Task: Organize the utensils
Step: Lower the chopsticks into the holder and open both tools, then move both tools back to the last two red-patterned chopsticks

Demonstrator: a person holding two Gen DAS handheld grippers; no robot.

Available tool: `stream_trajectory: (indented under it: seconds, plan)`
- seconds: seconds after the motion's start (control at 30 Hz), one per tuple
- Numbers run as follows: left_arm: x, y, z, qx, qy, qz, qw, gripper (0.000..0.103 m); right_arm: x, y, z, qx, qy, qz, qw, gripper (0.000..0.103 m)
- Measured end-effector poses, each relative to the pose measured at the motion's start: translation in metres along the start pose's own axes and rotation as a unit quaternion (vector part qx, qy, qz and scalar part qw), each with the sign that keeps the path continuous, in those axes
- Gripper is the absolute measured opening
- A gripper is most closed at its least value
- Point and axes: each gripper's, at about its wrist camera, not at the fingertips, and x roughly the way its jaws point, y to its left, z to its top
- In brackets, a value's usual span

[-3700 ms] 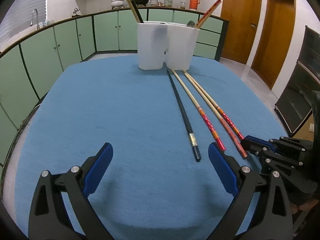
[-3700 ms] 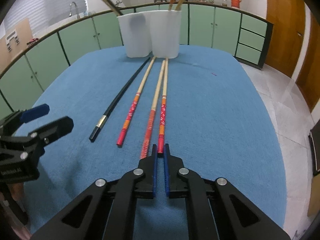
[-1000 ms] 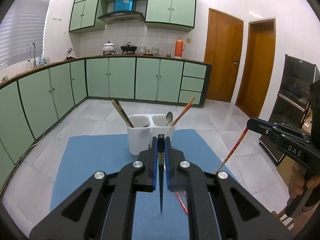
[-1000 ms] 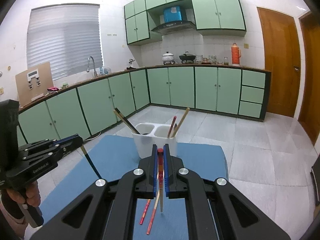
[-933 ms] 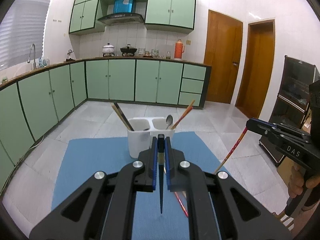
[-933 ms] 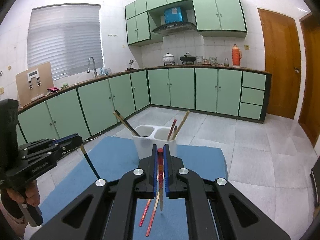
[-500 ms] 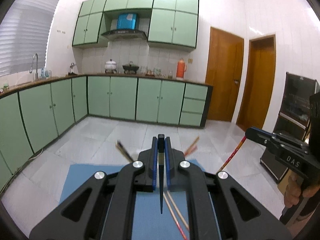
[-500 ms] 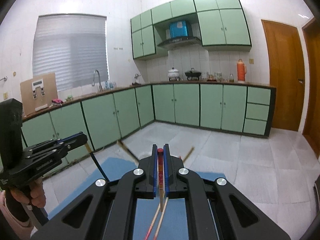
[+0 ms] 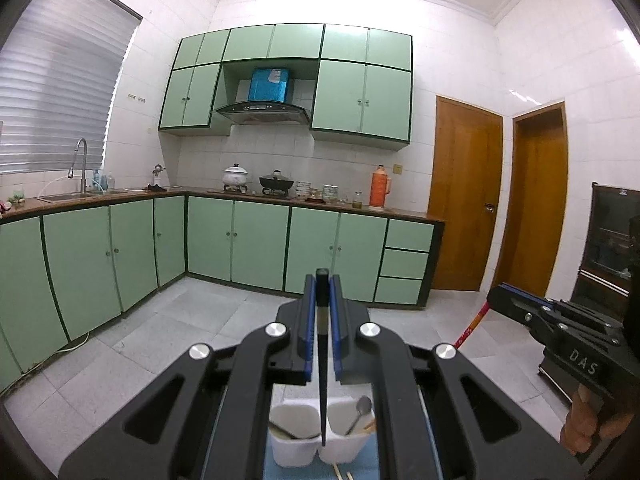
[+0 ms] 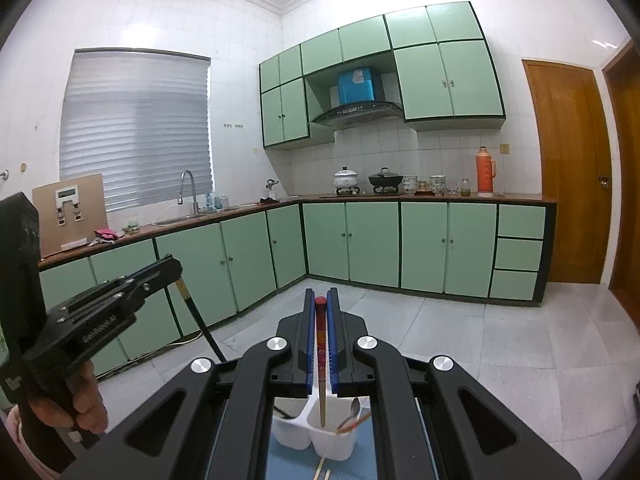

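Observation:
My left gripper (image 9: pixel 321 294) is shut on a black chopstick (image 9: pixel 322 400) that hangs tip down over the white two-cup holder (image 9: pixel 294 454). My right gripper (image 10: pixel 321 308) is shut on a red-handled wooden chopstick (image 10: pixel 321 380), its tip hanging over the holder's right cup (image 10: pixel 334 446). A spoon (image 9: pixel 360 406) and chopsticks stand in the holder. The right gripper shows at the right of the left wrist view (image 9: pixel 500 296). The left gripper shows at the left of the right wrist view (image 10: pixel 170 266).
The holder stands on a blue mat (image 9: pixel 372 470), where two wooden chopsticks (image 10: pixel 323 470) lie. Green kitchen cabinets (image 9: pixel 256 244) and a tiled floor (image 10: pixel 500 344) lie beyond the table. Wooden doors (image 9: pixel 464 200) stand to the right.
Both grippers took chopsticks off the mat, lifted them and turned them tip down. In the last second they moved forward to above the holder, which now sits low between the fingers.

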Motion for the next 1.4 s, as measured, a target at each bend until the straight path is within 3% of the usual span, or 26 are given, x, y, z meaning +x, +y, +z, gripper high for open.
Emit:
stream_trajectory:
  seconds: [0.23, 0.43, 0.9, 0.97, 1.0, 1.07, 1.13, 1.2, 1.3, 1.4]
  plan:
    - [0.045, 0.001, -0.013, 0.006, 0.010, 0.007, 0.9999, 0.006, 0.043, -0.007, -0.013, 0.001, 0.030, -0.002, 1.000, 0.005]
    - [0.072, 0.009, -0.042, 0.005, 0.042, 0.011, 0.9990, 0.006, 0.073, -0.012, -0.037, 0.005, 0.063, -0.001, 0.998, 0.005]
    - [0.097, 0.038, -0.096, 0.001, 0.125, 0.012, 0.9921, 0.007, 0.085, -0.014, -0.077, 0.011, 0.108, 0.011, 0.994, 0.006]
    - [0.093, 0.041, -0.098, 0.000, 0.125, 0.013, 0.9921, 0.013, 0.080, -0.016, -0.077, 0.016, 0.105, 0.007, 0.994, 0.012]
    - [0.088, 0.042, -0.096, -0.002, 0.121, 0.013, 0.9925, 0.020, 0.076, -0.018, -0.076, 0.020, 0.100, 0.005, 0.995, 0.024]
    - [0.083, 0.043, -0.091, -0.004, 0.113, 0.014, 0.9935, 0.030, 0.067, -0.022, -0.073, 0.028, 0.087, -0.002, 0.996, 0.037]
    - [0.071, 0.045, -0.085, -0.003, 0.100, 0.015, 0.9949, 0.041, 0.057, -0.026, -0.071, 0.034, 0.076, -0.010, 0.996, 0.040]
    - [0.059, 0.046, -0.079, -0.005, 0.085, 0.018, 0.9962, 0.053, 0.046, -0.029, -0.070, 0.036, 0.067, -0.022, 0.997, 0.056]
    - [0.038, 0.044, -0.075, -0.009, 0.066, 0.019, 0.9976, 0.067, 0.025, -0.031, -0.070, 0.039, 0.048, -0.035, 0.997, 0.065]
    - [0.017, 0.040, -0.075, -0.009, 0.056, 0.021, 0.9982, 0.073, 0.006, -0.029, -0.074, 0.040, 0.035, -0.041, 0.998, 0.070]
